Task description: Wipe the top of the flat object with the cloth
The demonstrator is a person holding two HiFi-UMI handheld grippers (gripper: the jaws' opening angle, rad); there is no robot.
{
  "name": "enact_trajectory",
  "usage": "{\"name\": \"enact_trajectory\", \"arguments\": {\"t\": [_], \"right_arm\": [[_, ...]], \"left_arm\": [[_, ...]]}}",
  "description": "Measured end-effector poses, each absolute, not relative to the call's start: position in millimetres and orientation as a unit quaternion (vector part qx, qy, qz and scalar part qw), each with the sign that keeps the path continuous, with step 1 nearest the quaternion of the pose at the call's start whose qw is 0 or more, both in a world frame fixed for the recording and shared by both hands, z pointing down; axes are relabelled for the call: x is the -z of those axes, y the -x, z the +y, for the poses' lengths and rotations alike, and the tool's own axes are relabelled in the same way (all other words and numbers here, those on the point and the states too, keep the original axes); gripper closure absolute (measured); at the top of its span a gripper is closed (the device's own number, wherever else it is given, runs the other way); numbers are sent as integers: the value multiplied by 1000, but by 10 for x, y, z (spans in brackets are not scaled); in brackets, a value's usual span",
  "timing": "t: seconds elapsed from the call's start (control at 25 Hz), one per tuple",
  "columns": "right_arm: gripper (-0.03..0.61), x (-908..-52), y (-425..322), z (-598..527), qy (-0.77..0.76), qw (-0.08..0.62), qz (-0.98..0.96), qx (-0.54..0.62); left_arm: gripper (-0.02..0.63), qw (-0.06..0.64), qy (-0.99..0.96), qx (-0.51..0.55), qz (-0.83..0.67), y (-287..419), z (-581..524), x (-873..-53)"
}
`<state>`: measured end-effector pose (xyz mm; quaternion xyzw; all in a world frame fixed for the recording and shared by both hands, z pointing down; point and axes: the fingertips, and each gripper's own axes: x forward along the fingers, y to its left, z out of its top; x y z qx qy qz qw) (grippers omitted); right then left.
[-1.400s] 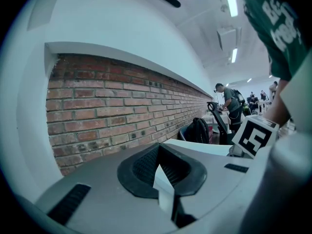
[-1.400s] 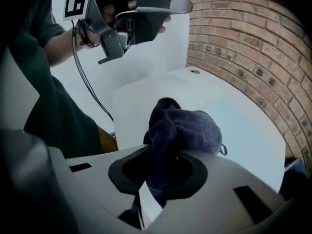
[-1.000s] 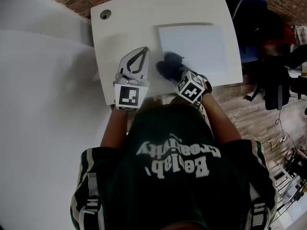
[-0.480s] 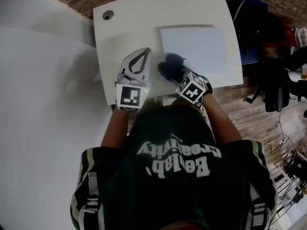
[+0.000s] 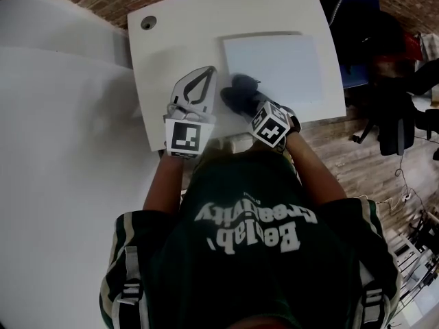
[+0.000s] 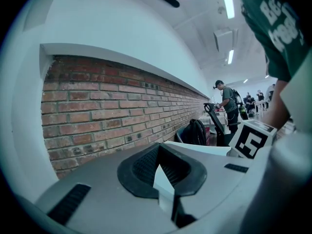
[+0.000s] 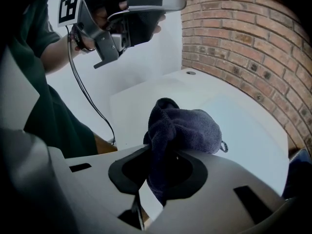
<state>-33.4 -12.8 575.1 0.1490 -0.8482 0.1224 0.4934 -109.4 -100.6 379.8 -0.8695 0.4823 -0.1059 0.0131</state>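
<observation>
Near-left corner of flat object [image 5: 274, 64] behind cloth [image 5: 238, 90]; cloth's lower end within right gripper [image 5: 245, 101] jaws.

White table [image 5: 185, 33] ahead of you, filling the top of the frame.
You have a pale flat object [image 5: 273, 64] lying on it toward the upper right; a round dark hole [image 5: 148, 23] marks its upper-left corner.

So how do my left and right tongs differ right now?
The right tongs are clamped on a dark cloth; the left tongs are shut on nothing. The right tongs sit at the near corner of the white sheet; the left tongs are over the table beside it. Both carry marker cubes.
</observation>
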Motion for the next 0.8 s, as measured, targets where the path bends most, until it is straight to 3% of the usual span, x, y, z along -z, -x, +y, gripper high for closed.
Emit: {"name": "enact_trajectory", "arguments": {"t": [0.6,0.8], "right_arm": [[523,-5731,318,-97,-35,468,-877,-99],[523,-5705,191,-105,-28,473,-880,-43]], "left_arm": [[618,-9,812,156,562,710,-785,-3871],[618,-7,793,164,586,586,-670,-3780]]}}
